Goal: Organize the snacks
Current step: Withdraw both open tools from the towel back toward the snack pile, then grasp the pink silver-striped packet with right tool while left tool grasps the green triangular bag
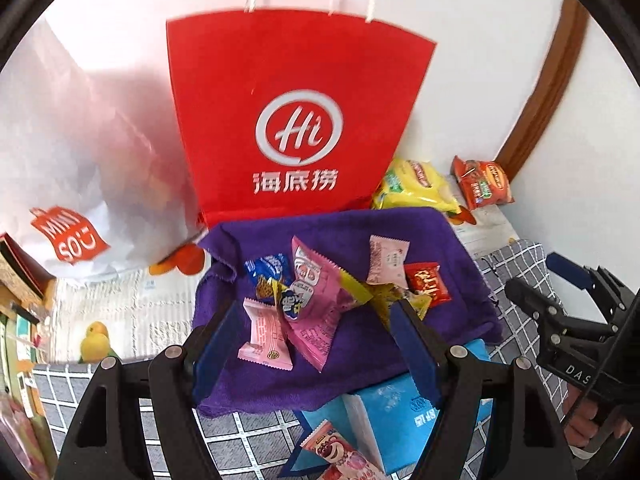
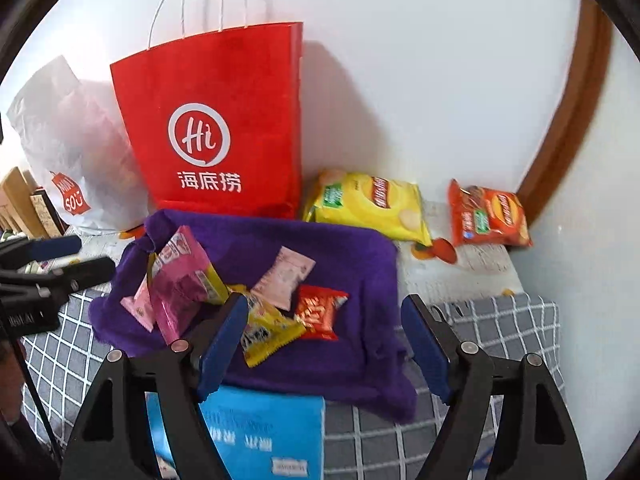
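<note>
Several small snack packets lie heaped on a purple cloth [image 1: 352, 224] [image 2: 344, 256]: a big pink packet [image 1: 320, 312] [image 2: 184, 280], a pale pink one [image 1: 264, 332], another pale pink one [image 2: 284, 276], a red one [image 1: 426, 282] [image 2: 320, 312] and a yellow one [image 2: 268, 332]. A red paper bag [image 1: 296, 120] [image 2: 216, 128] stands behind the cloth. My left gripper [image 1: 316, 344] is open, its fingers on either side of the heap, holding nothing. My right gripper [image 2: 324, 340] is open and empty above the cloth's front right.
A yellow chip bag [image 2: 372, 204] and an orange chip bag [image 2: 488, 216] lie by the wall at the right. A white plastic bag [image 1: 72, 152] stands left of the red bag. A blue box [image 2: 260, 436] sits under the cloth's front edge. A checked grey cover [image 2: 500, 320] lies below.
</note>
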A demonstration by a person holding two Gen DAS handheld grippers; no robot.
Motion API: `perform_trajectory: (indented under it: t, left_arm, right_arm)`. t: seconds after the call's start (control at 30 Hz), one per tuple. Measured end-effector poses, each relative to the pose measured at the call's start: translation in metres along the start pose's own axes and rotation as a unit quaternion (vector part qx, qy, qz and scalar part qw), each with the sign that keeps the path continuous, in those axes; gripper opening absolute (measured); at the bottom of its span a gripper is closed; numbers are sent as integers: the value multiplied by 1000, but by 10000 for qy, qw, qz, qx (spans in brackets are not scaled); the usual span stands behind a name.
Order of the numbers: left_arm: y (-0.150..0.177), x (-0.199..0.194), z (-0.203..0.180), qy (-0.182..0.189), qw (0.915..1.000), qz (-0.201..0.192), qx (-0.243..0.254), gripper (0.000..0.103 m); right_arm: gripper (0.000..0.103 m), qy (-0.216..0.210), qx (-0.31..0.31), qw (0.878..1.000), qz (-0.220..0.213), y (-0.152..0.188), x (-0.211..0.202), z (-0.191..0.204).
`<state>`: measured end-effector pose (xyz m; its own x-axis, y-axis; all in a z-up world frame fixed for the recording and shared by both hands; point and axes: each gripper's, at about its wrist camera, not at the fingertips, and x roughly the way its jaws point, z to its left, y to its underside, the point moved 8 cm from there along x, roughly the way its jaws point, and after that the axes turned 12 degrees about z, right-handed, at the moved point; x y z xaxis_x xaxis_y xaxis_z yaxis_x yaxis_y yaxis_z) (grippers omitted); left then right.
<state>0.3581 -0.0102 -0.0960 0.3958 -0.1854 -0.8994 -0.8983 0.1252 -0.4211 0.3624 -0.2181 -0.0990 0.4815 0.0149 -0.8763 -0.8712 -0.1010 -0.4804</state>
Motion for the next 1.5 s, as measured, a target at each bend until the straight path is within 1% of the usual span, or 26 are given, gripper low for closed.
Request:
perform_trajectory:
  t: [0.07,0.17,0.23,0.37,0.5,0.67,0.77,0.87,0.97,1.07,1.1,1.3,1.47,1.5]
  left_arm:
    - [0,-7,-2,13,9999,-91,43,75]
    - [1,-16,-5,182,9997,-144,-11,75]
    - [3,-23,-8,228,9995,-196,-32,75]
    - [9,-41,-8,125,9991,-409,-71,75]
    - [20,-56,-2,91,9987,-449,-208,75]
    - [40,-67,7,-31,9989,-379,-259,75]
    - [52,-70,11,3,9990,-286,-354,75]
    - [65,-71,13,85,9989,-185,-427,75]
    - [79,-73,17,39,9988,-143,-459,75]
    - [94,-73,25,12,9984,-84,-555,75]
    - [97,-73,27,13,9983,-77,-578,75]
    - [120,-72,46,52,9968,-15,-802,75]
    - [139,-69,68,-33,9943,-20,-1062,75]
    - [144,-69,72,-54,9938,-13,-1111,75]
  right_arm:
    - [78,27,47,10000,3,8,-6,-4]
    - [78,63,111,9999,-3,19,-18,-10]
    - [78,77,249,9997,-15,28,-26,-16]
    - [78,45,383,9993,-21,42,-38,-22]
    - [78,45,363,9993,-103,56,-46,-20]
    - [78,17,112,9999,-56,73,-50,-7]
    - [78,-118,-22,9999,-74,84,-54,4]
    - [78,-320,-1,9994,-90,92,-59,12]
    - [78,-320,24,9993,-194,95,-63,16]
    - [78,-604,83,9980,-190,100,-68,23]
    - [78,-634,75,9978,-183,101,-69,25]
    - [78,-681,-6,9975,-174,113,-73,38]
    - [78,-937,46,9955,-160,127,-71,55]
    - [76,-1027,17,9946,-128,131,-68,61]
